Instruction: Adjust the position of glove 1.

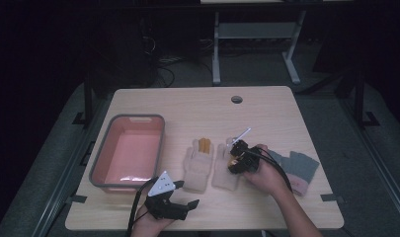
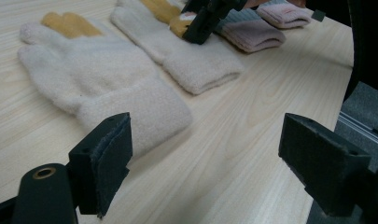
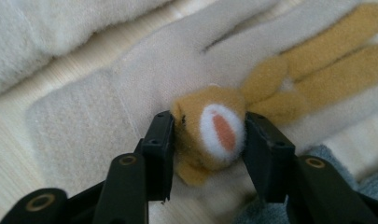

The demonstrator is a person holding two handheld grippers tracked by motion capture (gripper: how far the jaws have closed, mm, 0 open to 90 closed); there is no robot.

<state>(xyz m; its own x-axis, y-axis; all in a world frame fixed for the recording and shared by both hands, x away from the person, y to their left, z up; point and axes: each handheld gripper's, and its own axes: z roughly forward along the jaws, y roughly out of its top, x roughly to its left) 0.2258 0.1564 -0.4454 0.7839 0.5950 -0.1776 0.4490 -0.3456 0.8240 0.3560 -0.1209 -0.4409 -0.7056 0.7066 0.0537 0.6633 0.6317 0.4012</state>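
Observation:
Two cream gloves with orange fingers lie side by side mid-table: the left glove and the right glove. My right gripper is shut on an orange plush animal face on the right glove's back, with the person's hand behind it. In the left gripper view that gripper presses down on the glove. My left gripper is held open near the table's front edge, just short of the left glove's cuff, with nothing between its jaws.
A pink basin with a grey rim stands at the table's left. A grey glove with a pink cuff lies right of the right hand. The wooden table has a cable hole at the back.

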